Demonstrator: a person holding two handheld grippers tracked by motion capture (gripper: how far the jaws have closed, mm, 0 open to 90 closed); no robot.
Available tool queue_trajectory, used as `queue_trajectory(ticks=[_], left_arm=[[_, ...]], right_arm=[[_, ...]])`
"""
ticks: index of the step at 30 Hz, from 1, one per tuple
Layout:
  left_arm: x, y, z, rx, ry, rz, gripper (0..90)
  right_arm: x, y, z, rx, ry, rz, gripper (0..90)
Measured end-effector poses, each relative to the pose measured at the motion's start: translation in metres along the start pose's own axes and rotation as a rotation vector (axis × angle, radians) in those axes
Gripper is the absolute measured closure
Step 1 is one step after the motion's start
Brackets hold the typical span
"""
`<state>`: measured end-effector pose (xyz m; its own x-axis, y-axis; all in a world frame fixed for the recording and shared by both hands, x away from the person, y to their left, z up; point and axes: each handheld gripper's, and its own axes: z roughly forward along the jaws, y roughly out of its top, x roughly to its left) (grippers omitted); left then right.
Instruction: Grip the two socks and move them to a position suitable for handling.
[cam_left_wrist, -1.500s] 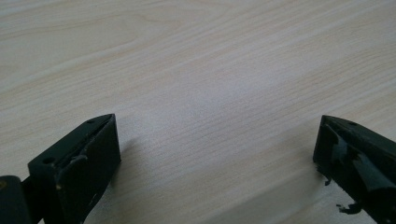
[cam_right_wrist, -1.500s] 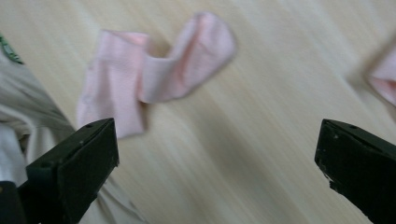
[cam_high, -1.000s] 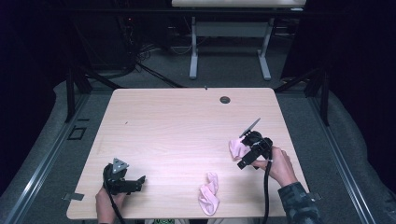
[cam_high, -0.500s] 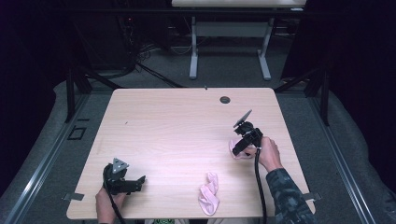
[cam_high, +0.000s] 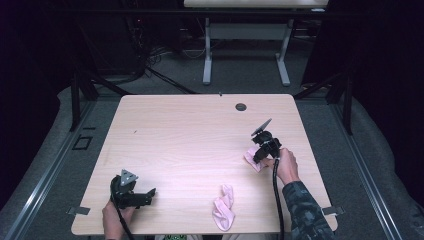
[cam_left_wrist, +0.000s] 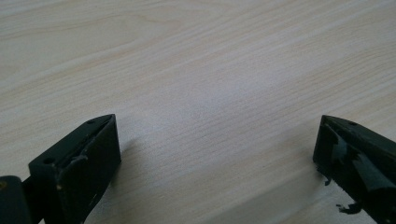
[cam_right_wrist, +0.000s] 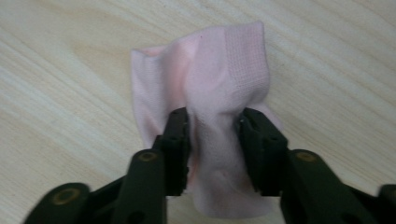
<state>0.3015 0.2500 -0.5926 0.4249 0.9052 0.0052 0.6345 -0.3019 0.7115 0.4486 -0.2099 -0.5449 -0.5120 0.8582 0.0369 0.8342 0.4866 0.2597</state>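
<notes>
So my right hand-held gripper (cam_right_wrist: 212, 154) has just been closing, and its jaws are now pinched on the pink sock (cam_right_wrist: 210, 93) from both sides, with the fabric bunched up into a ridge between them. In the right gripper view the sock runs lengthwise straight away from the jaws: the ribbed, waffle-looking end points away from me and the smoother end sticks out back toward the gripper body. From the high view, that right hand-held gripper (cam_high: 256, 155) is at the right side of the bench (cam_high: 190, 135), about mid-depth, tipped down onto the sock (cam_high: 251, 159), which sits flat on the wood just left of my right hand (cam_high: 287, 166). It's too small there to call the exact direction, though the bit that shows seems to lie on a slant, far-left to near-right.

Second pink sock (cam_high: 223, 207) is lying loose near the front edge, closer to me and to the left of the first one, well apart from it. Its long axis goes roughly near to far, a bit crumpled.

My left hand-held gripper (cam_high: 135, 194) is way over at the near-left corner, resting low on the bench. Its jaws (cam_left_wrist: 212, 154) stand wide open with just bare wood between them.
</notes>
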Motion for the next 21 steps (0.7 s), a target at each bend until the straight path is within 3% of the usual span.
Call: queue_trajectory(ticks=[1,2,7,8,11,12,16,18,21], left_arm=[[0.0,0.0,0.0,0.0,0.0,0.0,0.4],[0.0,0.0,0.0,0.0,0.0,0.0,0.4],[0.0,0.0,0.0,0.0,0.0,0.0,0.4],[0.0,0.0,0.0,0.0,0.0,0.0,0.4],[0.0,0.0,0.0,0.0,0.0,-0.001,0.4],[0.0,0.0,0.0,0.0,0.0,-0.001,0.4],[0.0,0.0,0.0,-0.001,0.001,-0.002,0.4],[0.0,0.0,0.0,-0.001,0.001,-0.002,0.5],[0.0,0.0,0.0,-0.001,0.001,-0.002,0.4]], right_arm=[[0.001,-0.001,0.001,-0.013,0.002,0.014,72.6],[0.002,-0.001,-0.001,0.002,0.008,-0.002,75.4],[0.007,0.0,-0.004,-0.003,0.023,-0.003,77.8],[0.016,0.0,-0.014,-0.045,0.029,-0.01,77.9],[0.025,0.002,-0.026,-0.064,0.042,-0.04,77.8],[0.041,0.005,-0.041,-0.101,0.054,-0.077,77.6],[0.066,0.012,-0.059,-0.137,0.07,-0.15,77.3],[0.081,0.017,-0.06,-0.145,0.091,-0.18,77.0],[0.097,0.025,-0.049,-0.136,0.101,-0.205,76.6]])
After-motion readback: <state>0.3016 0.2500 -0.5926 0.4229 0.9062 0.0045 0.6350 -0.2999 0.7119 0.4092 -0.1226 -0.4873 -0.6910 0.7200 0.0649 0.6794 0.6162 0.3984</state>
